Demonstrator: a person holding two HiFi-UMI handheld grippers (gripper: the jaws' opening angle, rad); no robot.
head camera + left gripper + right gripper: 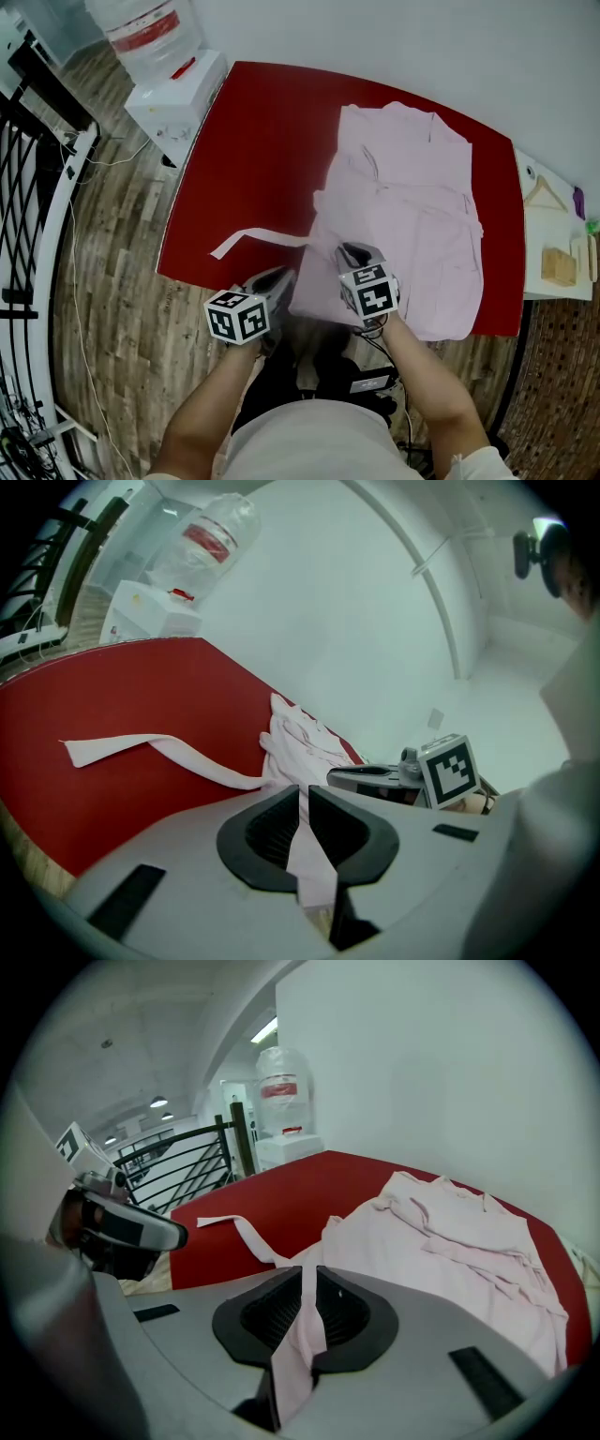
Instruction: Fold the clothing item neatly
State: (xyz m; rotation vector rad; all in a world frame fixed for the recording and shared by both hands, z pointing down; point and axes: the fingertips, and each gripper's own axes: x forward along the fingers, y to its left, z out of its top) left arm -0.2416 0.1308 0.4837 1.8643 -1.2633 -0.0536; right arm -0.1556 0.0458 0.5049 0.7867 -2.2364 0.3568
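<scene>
A pale pink garment lies spread on the red table, its near hem hanging at the table's front edge. A long pink belt strip trails off it to the left. My left gripper is shut on the garment's near edge at the front of the table; pink cloth shows pinched between its pads. Close on its right, my right gripper is shut on the same hem, with cloth caught between its pads. The garment spreads away beyond it, and the belt strip lies across the red top.
A white water dispenser stands at the table's far left corner. A black metal railing runs along the left over wood flooring. A white side table with a wooden hanger and blocks sits on the right. A white wall lies behind.
</scene>
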